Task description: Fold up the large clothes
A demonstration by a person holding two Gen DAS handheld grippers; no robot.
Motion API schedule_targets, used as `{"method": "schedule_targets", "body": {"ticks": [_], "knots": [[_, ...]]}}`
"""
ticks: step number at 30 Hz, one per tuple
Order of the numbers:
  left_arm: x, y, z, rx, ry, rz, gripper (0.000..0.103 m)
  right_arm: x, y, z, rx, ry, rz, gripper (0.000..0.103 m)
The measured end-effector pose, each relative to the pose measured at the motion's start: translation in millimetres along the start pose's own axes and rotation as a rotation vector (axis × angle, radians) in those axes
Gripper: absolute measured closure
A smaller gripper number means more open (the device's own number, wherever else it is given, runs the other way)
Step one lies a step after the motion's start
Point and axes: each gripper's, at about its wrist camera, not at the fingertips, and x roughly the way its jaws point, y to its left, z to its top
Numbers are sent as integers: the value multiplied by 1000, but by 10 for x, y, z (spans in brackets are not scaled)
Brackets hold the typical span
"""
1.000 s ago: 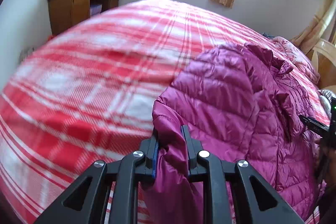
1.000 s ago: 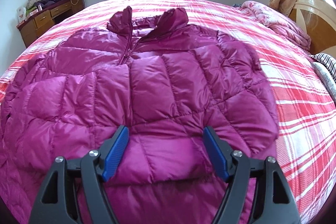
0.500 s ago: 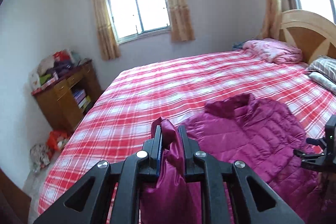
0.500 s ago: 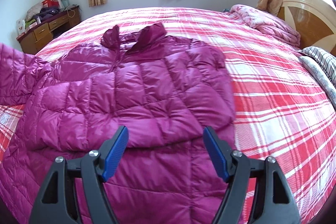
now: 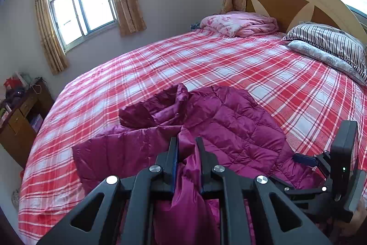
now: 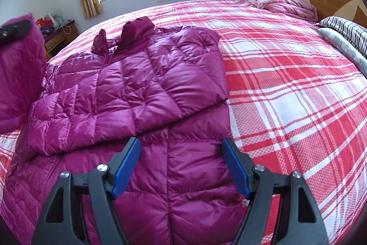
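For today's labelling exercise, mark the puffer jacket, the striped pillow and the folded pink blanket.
puffer jacket [image 6: 160, 84]: right wrist view, on its quilted front.
striped pillow [image 5: 325, 38]: left wrist view, on its top face.
folded pink blanket [image 5: 238, 23]: left wrist view, on its upper fold.

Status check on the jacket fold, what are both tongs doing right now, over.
Left tongs shut on jacket fabric, lifted. Right tongs open, empty, over the hem. Nothing in the way on the bed.

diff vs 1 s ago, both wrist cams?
The left tongs, clamped on the sleeve throughout, swung it up and across toward the jacket body. The right tongs stayed open and drifted toward the jacket's right edge. The jacket stayed on the bed.
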Motion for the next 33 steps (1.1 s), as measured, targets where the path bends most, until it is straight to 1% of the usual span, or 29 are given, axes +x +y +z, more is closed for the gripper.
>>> {"method": "schedule_targets", "body": {"ticks": [3,6,9,10,12,13,14,16,17,19,21,23,25,28,29,30,31,33], "knots": [[200,-185,-42,1,14,-25,89,4,53,-33,-26,-9,-24,23],[306,-310,-66,4,19,-53,89,-4,27,-51,-15,-21,-18,23],[359,-413,-49,15,23,-49,86,-10,13,-58,-7,-29,-19,23],[370,-445,-34,17,19,-40,82,-7,23,-60,-9,-30,-23,23],[392,-486,12,9,13,-19,70,-4,43,-64,-17,-31,-35,23],[385,-495,38,-1,1,-10,53,-2,50,-65,-21,-32,-40,23],[360,-500,70,-10,-17,6,34,0,53,-66,-23,-32,-44,23],[272,-485,127,-21,-62,40,19,-4,50,-72,-22,-34,-44,23],[207,-460,150,-24,-94,52,17,-6,45,-74,-19,-36,-42,23],[126,-377,167,-25,-114,56,17,-8,40,-76,-15,-37,-39,23],[101,-236,129,-38,-112,66,17,-9,45,-77,-17,-35,-41,23],[142,-21,36,-49,-91,104,17,-23,26,-69,-11,-35,-34,23],[227,199,-94,-66,-53,143,17,-97,-64,-25,43,-44,17,24],[365,533,-310,-126,2,163,17,-299,-174,69,171,-108,109,24],[412,620,-370,-143,19,170,17,-340,-155,115,182,-118,135,24],[451,689,-427,-158,32,177,17,-356,-104,162,180,-119,162,24],[474,727,-462,-165,44,180,17,-330,0,221,156,-102,198,24],[520,795,-534,-186,60,172,17,-195,234,288,91,-44,245,25]]}}
